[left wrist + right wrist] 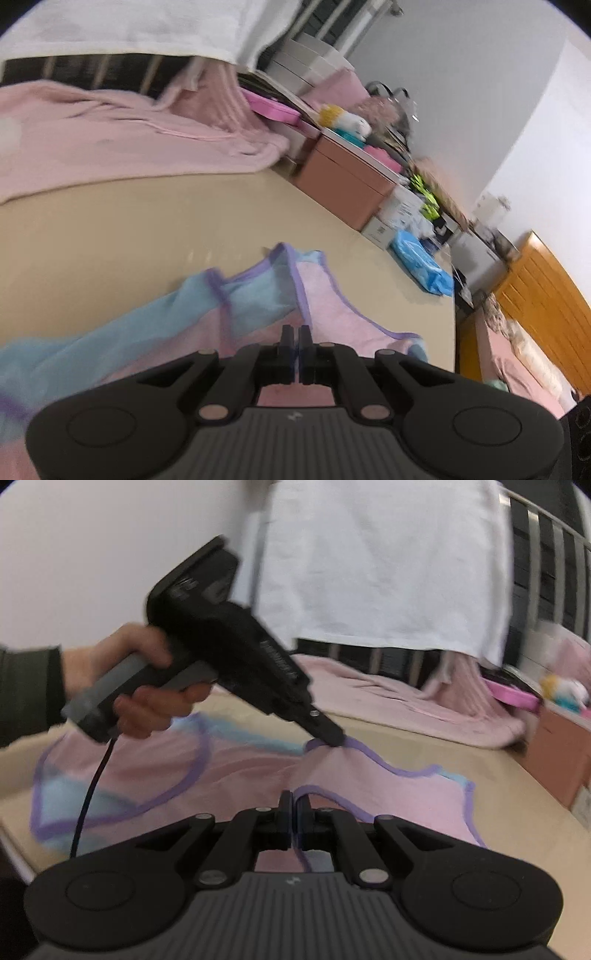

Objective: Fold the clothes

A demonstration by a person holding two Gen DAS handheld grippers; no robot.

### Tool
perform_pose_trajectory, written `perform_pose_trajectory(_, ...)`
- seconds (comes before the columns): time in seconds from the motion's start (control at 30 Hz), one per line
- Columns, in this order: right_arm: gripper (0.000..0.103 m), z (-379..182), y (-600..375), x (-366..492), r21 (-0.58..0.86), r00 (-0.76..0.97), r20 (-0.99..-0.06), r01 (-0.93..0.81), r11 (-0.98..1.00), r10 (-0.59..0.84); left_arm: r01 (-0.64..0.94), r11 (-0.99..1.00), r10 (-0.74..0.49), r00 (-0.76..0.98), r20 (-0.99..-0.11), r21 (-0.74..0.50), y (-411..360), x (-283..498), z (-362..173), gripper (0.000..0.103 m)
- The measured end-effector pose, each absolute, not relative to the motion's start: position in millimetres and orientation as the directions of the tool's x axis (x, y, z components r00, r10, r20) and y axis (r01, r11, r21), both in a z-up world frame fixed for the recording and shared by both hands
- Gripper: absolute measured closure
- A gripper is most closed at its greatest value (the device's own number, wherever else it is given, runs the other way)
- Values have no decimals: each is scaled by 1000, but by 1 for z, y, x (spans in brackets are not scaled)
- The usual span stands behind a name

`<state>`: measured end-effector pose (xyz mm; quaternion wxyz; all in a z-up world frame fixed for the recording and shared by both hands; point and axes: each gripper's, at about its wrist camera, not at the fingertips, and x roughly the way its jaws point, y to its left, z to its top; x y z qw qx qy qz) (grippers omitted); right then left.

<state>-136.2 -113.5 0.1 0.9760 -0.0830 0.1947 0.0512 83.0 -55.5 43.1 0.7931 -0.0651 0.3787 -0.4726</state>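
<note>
Pinching a pink and blue garment [388, 797] at two spots on the beige bench [147, 229].

Left gripper [334, 740], seen from the right wrist, has its jaws together on the purple-trimmed edge at the garment's far side, held by a hand [136, 686]. Right gripper [294, 814] has its jaws together on the near purple trim, though blur makes the exact fold hard to read. A pink blanket [110, 136] lies beyond the garment, well apart.
</note>
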Motion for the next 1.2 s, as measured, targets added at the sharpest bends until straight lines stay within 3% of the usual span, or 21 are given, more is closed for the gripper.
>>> perform_pose_trajectory(0.13, 101, -7, -94, -132, -185, 890, -444, -203, 962, 103, 630, 627, -743, 309, -593, -457, -35, 85, 27, 101)
perform_pose_trajectory(0.2, 96, -10, -89, -130, -189, 870, -479, -228, 955, 113, 634, 605, -763, 291, -577, -481, -30, 84, 27, 97)
perform_pose_trajectory(0.23, 86, -10, -89, -130, -181, 865, -489, -230, 956, 115, 641, 597, -771, 291, -567, -483, -30, 83, 30, 90)
perform_pose_trajectory(0.27, 68, -8, -93, -130, -156, 867, -485, -213, 964, 113, 648, 588, -778, 290, -557, -484, -31, 82, 32, 81)
perform_pose_trajectory(0.33, 59, -3, -102, -130, -102, 871, -479, -181, 978, 111, 694, 556, -789, 267, -554, -457, -44, 78, 38, 71)
perform_pose_trajectory(0.4, 59, 1, -115, -125, -17, 859, -495, -157, 987, 128, 743, 523, -787, 234, -571, -417, -61, 73, 42, 67)
perform_pose_trajectory(0.47, 61, 1, -123, -119, 47, 843, -520, -131, 990, 136, 789, 506, -741, 191, -643, -348, -82, 71, 41, 66)
perform_pose_trajectory(0.5, 63, 0, -126, -117, 69, 835, -533, -117, 991, 136, 802, 507, -714, 186, -675, -315, -90, 71, 39, 66)
perform_pose_trajectory(0.57, 77, -3, -130, -117, 100, 822, -553, -98, 990, 138, 826, 504, -658, 178, -732, -252, -103, 70, 34, 69)
perform_pose_trajectory(0.6, 77, -5, -131, -117, 115, 815, -562, -91, 989, 140, 832, 496, -664, 177, -727, -250, -103, 70, 34, 70)
perform_pose_trajectory(0.63, 77, -6, -131, -117, 124, 811, -566, -90, 988, 145, 828, 498, -661, 168, -732, -259, -104, 72, 34, 80)
perform_pose_trajectory(0.67, 77, -6, -130, -117, 131, 815, -560, -89, 987, 148, 821, 503, -662, 166, -731, -269, -103, 73, 34, 101)
perform_pose_trajectory(0.7, 77, -6, -129, -118, 137, 818, -555, -89, 987, 151, 816, 507, -663, 164, -730, -278, -102, 75, 34, 103)
perform_pose_trajectory(0.83, 79, -5, -120, -113, 134, 825, -539, -114, 984, 169, 819, 507, -678, 187, -711, -269, -96, 72, 35, 103)
perform_pose_trajectory(0.87, 90, -7, -118, -110, 128, 824, -542, -111, 986, 163, 817, 511, -681, 195, -706, -267, -93, 72, 36, 103)
perform_pose_trajectory(0.93, 101, -11, -113, -105, 108, 826, -544, -106, 988, 148, 813, 518, -687, 211, -695, -266, -88, 72, 41, 103)
perform_pose_trajectory(1.2, 101, -11, -83, -124, -120, 884, -463, -136, 983, 66, 774, 571, -686, 270, -676, -271, -63, 73, 47, 103)
